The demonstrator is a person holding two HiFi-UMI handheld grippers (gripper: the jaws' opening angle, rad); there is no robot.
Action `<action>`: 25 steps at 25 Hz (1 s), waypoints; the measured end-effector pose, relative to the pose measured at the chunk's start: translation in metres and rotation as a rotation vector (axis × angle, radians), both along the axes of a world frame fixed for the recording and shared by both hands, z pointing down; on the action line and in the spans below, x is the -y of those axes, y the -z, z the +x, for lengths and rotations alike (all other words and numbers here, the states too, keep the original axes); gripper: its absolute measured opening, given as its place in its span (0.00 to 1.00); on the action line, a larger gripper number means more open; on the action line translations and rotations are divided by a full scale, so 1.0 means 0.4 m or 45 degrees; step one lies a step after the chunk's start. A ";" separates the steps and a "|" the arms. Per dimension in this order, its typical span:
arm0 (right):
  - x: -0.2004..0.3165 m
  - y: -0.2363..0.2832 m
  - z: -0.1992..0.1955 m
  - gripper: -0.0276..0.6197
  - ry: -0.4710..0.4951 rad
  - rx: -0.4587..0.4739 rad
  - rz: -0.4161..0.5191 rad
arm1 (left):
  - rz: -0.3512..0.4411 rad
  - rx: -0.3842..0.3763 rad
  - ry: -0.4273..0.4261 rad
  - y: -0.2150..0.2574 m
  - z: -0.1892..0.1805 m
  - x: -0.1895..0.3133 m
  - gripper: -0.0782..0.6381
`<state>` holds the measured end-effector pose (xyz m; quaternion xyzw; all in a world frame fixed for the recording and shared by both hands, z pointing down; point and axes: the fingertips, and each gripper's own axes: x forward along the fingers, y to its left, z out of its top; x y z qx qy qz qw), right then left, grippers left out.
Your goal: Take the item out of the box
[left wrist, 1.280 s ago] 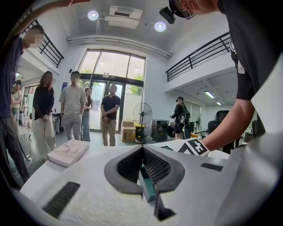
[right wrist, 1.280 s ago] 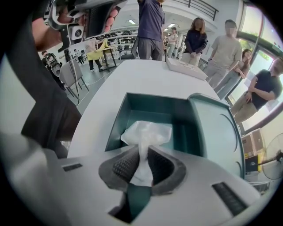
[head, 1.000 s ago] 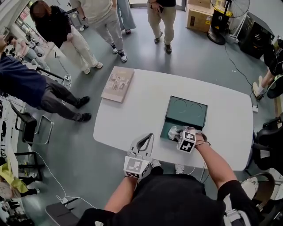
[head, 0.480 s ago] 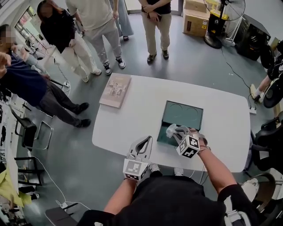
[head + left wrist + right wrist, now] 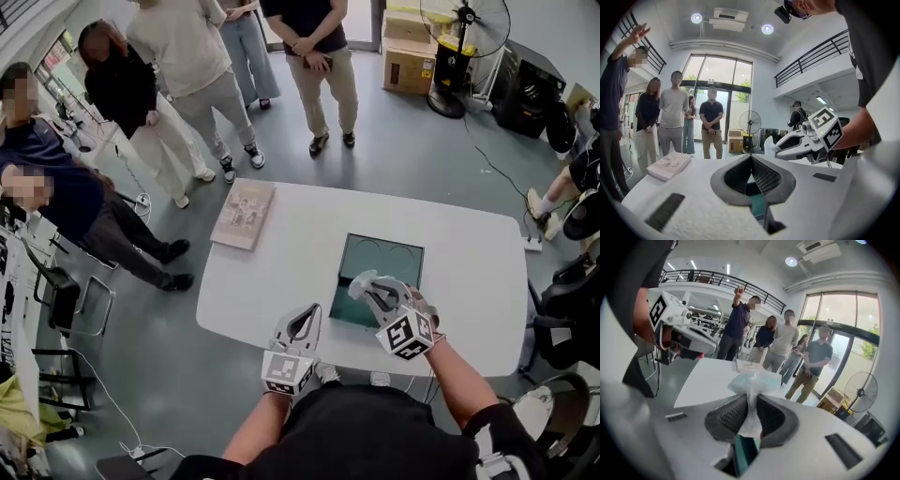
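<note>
The right tool [image 5: 751, 400] pinches the pale plastic-wrapped item [image 5: 752, 379] in the air just above the 7 o'clock corner of the open green box [image 5: 386, 265] on the table [image 5: 272, 281], while the left tool [image 5: 751, 158], pressed together and empty, hovers at the box's 8 o'clock.

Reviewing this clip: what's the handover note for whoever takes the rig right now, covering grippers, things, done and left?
Left gripper: shut, empty, by the white table's near edge.
Right gripper: shut on the plastic-wrapped item, held in the air over the near edge of the open green box.
Done: item gripped and raised out of the box.
Left: carry it clear and probably set it on bare table left of the box.
</note>
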<state>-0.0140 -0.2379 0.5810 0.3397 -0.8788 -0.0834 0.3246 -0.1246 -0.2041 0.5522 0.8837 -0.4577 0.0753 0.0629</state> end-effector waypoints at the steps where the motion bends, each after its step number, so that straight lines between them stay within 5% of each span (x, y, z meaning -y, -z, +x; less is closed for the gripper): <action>1: -0.002 0.027 0.002 0.15 -0.016 0.034 0.022 | -0.001 0.000 -0.001 0.000 0.002 -0.001 0.12; 12: -0.024 0.235 0.056 0.15 -0.173 0.352 0.230 | 0.046 -0.017 -0.020 0.047 0.043 0.010 0.12; 25: -0.047 0.333 0.180 0.15 -0.409 0.612 0.324 | 0.108 -0.040 -0.020 0.108 0.080 0.030 0.12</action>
